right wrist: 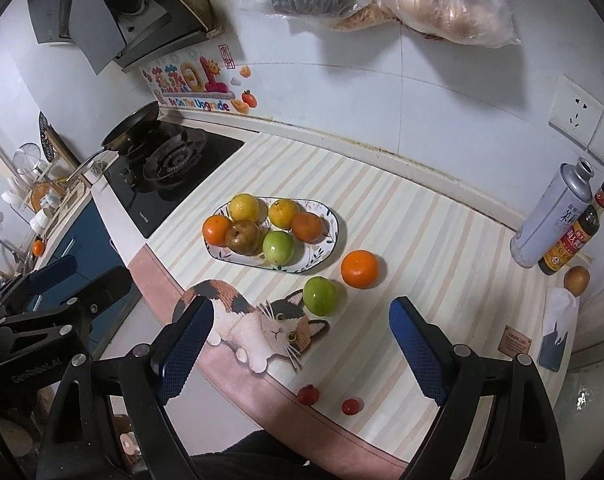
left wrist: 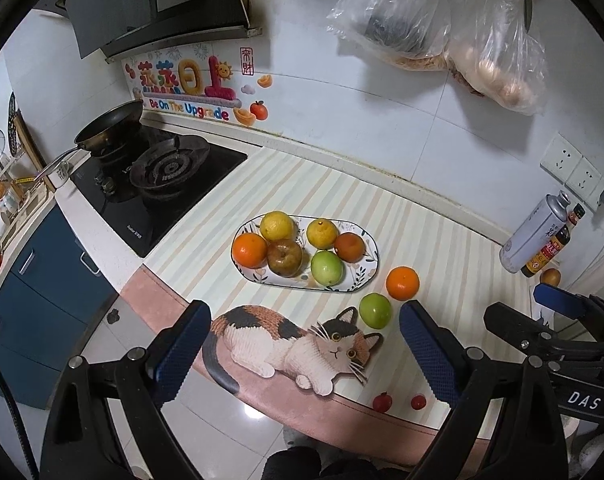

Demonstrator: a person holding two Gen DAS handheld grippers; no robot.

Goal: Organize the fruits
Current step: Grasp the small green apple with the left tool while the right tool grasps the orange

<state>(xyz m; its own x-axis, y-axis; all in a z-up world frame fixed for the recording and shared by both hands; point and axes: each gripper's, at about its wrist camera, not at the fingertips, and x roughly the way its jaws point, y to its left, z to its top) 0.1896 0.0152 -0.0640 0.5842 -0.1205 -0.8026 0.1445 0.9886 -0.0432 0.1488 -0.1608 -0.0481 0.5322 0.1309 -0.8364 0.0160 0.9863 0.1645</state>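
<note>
1. Left wrist view: the left tongs (left wrist: 302, 354) hang above the near edge of the bench (left wrist: 442, 240), jaws spread wide with nothing between them; through the gap shows the cat picture (left wrist: 298, 344) printed on the striped mat.
2. The oval plate (left wrist: 366, 276) sits at mid-bench, toward 12 o'clock from the tongs. It holds six fruits packed close: two yellow ones at the far side, an orange at each end, a brown apple (left wrist: 285, 257) and a green one (left wrist: 327, 267) on the near side.
3. Off the plate, at about 4 o'clock from it, a loose orange (left wrist: 402, 283) lies on the mat, and a loose green apple (left wrist: 375, 310) sits just beside it, nearer the camera. Neither touches the plate.
4. The right tongs (left wrist: 558, 304) show at the 3 o'clock edge of this view.
5. Right wrist view: the right tongs (right wrist: 302, 354) are likewise wide open and empty, held above the bench front.
6. Here the plate (right wrist: 326, 260) lies at 11 o'clock from the tongs; the loose orange (right wrist: 359, 269) and green apple (right wrist: 320, 296) sit near 12 o'clock.
7. Bottles (right wrist: 550, 220) stand at 2 o'clock by the wall.
</note>
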